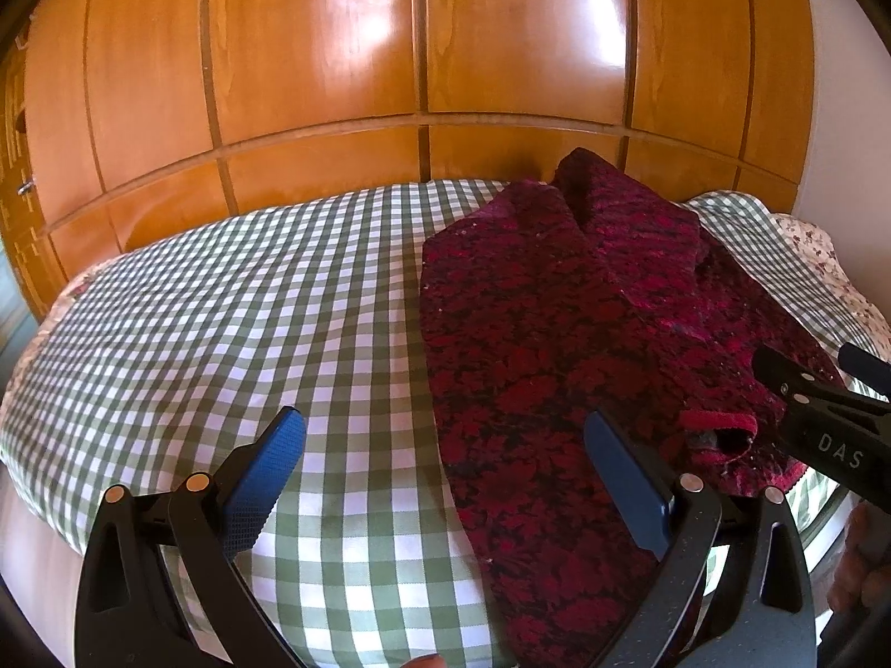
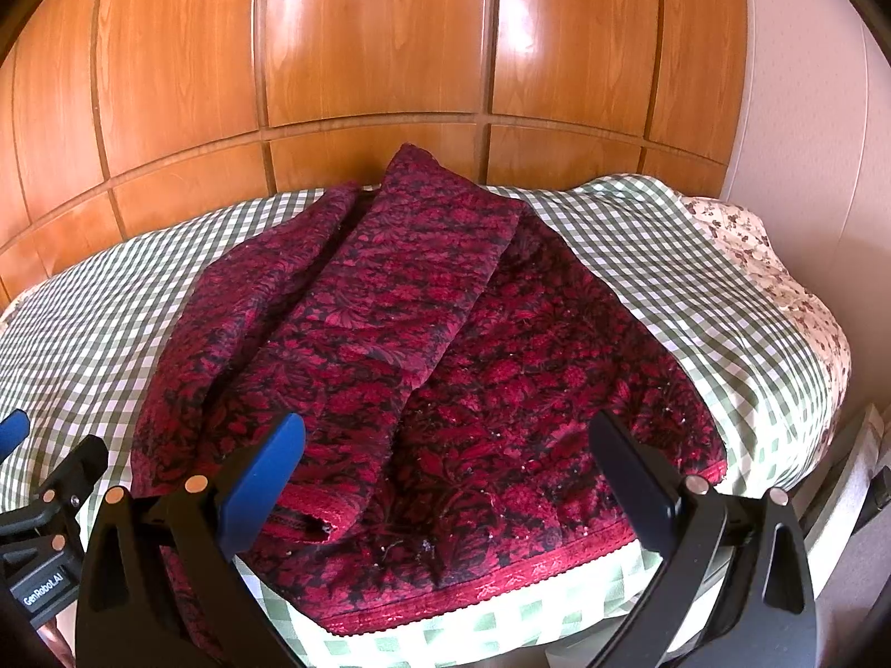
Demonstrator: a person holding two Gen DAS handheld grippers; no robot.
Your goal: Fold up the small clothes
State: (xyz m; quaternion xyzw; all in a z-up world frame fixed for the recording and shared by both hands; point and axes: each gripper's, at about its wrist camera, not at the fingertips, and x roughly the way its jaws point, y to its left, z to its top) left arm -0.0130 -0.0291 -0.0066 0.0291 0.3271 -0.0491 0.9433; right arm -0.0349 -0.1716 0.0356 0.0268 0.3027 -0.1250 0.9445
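Gingham bed (image 2: pixel 696 278), "GenRobot.AI" left gripper (image 2: pixel 33 440)

Home bedroom, gingham-covered bed (image 1: pixel 223 306), glossy wooden wardrobe doors (image 1: pixel 334 55) behind

Red sweater (image 1: pixel 534 345) near hem cut off behind left jaws; cuff interior dark.

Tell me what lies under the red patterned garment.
Under the red patterned garment lies the green checked sheet, showing around it. The part directly beneath is covered, so anything there is hidden.
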